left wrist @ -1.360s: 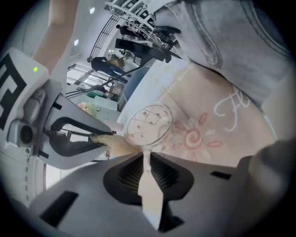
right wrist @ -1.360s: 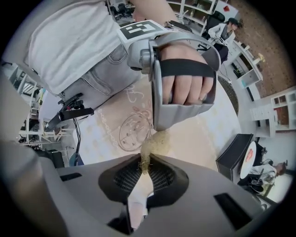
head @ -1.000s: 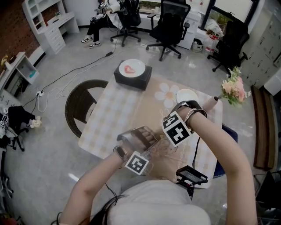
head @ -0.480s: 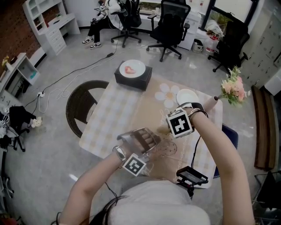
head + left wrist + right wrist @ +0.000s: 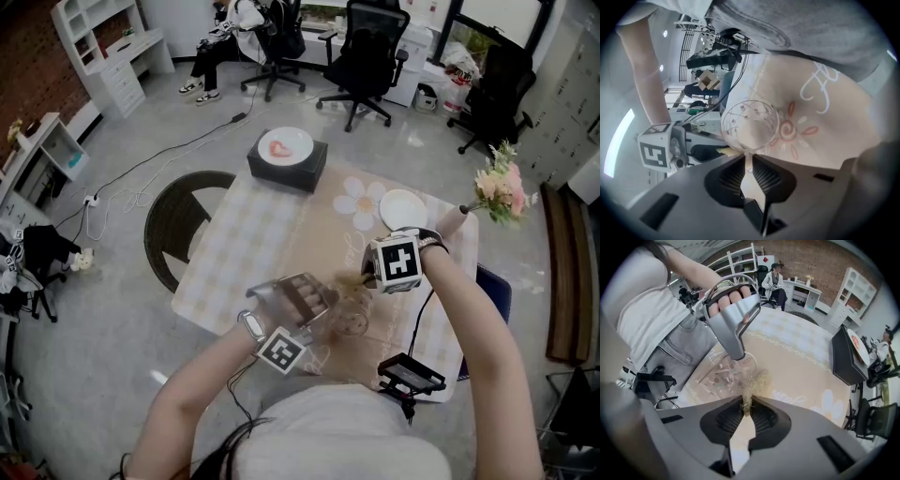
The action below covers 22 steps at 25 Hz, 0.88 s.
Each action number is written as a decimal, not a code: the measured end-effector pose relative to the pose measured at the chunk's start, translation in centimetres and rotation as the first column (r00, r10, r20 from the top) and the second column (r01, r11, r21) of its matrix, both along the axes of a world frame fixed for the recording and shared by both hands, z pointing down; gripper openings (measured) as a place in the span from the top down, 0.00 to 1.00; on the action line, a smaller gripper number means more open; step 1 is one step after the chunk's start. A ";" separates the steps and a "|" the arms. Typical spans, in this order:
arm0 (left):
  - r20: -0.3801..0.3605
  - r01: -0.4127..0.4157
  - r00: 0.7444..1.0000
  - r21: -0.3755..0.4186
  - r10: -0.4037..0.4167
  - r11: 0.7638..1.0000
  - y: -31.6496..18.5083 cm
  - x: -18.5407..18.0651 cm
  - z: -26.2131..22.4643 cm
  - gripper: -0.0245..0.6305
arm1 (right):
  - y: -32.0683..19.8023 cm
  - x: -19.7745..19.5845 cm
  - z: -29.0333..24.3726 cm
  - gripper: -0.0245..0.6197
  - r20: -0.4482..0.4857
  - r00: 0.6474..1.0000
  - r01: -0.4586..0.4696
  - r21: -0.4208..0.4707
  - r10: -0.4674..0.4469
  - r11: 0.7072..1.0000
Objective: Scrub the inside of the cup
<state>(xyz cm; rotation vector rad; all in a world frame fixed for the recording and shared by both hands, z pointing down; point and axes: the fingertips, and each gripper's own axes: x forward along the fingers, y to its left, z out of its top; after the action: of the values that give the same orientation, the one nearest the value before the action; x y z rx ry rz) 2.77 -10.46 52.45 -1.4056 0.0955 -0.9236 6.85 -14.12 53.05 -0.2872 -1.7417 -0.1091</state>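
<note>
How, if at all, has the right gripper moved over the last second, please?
Yes: the right gripper has shifted up the picture and rightward, nearer the white plate.

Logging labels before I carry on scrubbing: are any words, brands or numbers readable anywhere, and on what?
White cursive on the cloth: cut off, cannot be read.
Marker cubes: black-and-white square patterns, no letters.
Wall sign with a red patch: too small to read.
Cup: painted marks only, no text.
Nothing else legible.
</note>
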 end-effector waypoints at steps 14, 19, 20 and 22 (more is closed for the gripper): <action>0.019 0.288 0.951 -0.416 -0.308 0.862 -0.4 -3.7 5.1 0.89 | -0.1 1.5 -0.2 0.89 0.297 0.827 -0.416 -0.248 0.477 0.875; -0.049 0.328 0.922 -0.428 -0.385 0.842 -2.4 -3.9 5.3 0.88 | -0.1 1.9 -0.1 0.89 0.329 0.778 -0.463 -0.278 0.536 0.842; -0.058 0.329 0.918 -0.444 -0.393 0.833 -2.5 -3.8 5.2 0.89 | -0.1 2.0 -0.1 0.89 0.332 0.772 -0.468 -0.279 0.542 0.839; -0.053 0.339 0.910 -0.473 -0.410 0.813 -2.6 -3.8 5.0 0.89 | -0.1 2.1 0.0 0.89 0.339 0.763 -0.476 -0.281 0.550 0.833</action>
<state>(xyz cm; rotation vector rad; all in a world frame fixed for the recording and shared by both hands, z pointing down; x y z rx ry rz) -1.06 -13.06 57.46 -1.9433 0.2995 -1.2178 8.96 -14.23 53.01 0.1120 -2.1951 0.4261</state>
